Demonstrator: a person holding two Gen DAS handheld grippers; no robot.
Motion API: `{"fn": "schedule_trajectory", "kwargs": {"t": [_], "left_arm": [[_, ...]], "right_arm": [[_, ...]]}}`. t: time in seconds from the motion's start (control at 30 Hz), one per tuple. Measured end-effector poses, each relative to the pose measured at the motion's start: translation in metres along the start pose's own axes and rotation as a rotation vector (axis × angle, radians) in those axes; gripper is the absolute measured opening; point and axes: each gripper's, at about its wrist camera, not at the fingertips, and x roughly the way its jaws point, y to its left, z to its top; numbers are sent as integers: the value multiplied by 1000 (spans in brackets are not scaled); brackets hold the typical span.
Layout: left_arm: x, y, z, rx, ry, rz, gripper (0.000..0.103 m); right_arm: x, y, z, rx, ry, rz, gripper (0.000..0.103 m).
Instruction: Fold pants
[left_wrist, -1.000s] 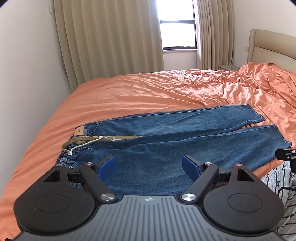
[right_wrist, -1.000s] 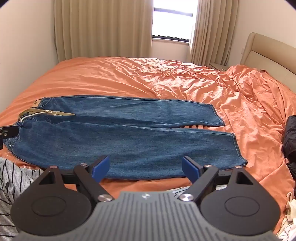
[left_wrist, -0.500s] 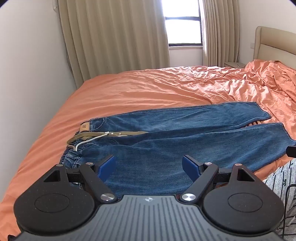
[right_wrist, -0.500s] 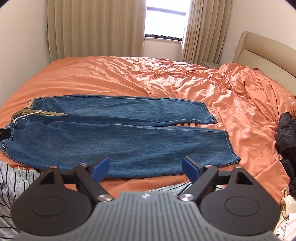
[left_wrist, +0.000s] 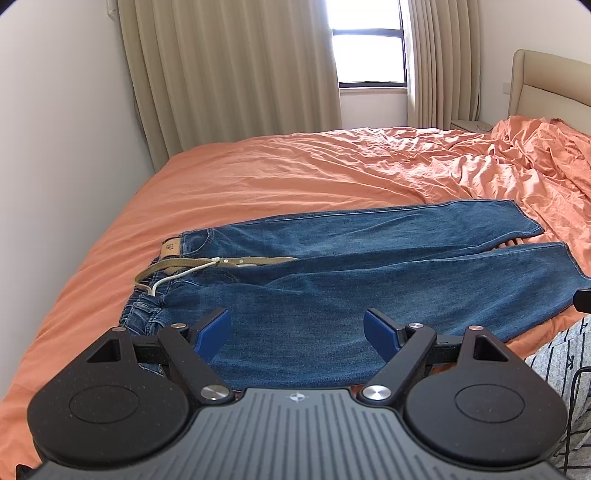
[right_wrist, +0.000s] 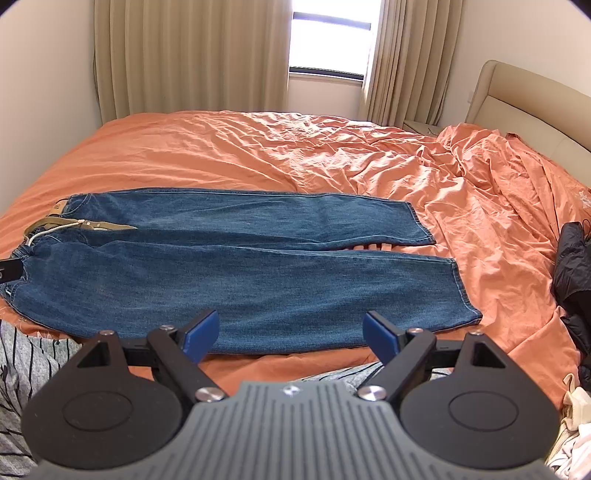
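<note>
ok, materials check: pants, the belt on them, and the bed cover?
Pants: looks like blue denim, matte, faded in patches, with stitched seams and hems showing.
Belt: seems a woven tan webbing strap, flat and dull, with small metal eyelets; the exact fibre is unclear.
Bed cover: thin orange woven fabric, probably cotton, matte, full of fine creases.

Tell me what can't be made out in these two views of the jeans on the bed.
- Jeans near edge: left wrist view, hidden behind the left gripper.
- Waistband's near corner: right wrist view, covered by a black part at the left edge.
- Waist patch lettering: too small.
- Dark garment: right wrist view, cut off by the right edge.
</note>
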Motion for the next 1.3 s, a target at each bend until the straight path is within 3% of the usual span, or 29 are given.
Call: {"fn": "schedule_trajectory", "kwargs": {"t": [1.3], "left_arm": [[5,0,-4,-2,7,4,95]], "right_arm": [[3,3,2,10,6,-11,81]]}}
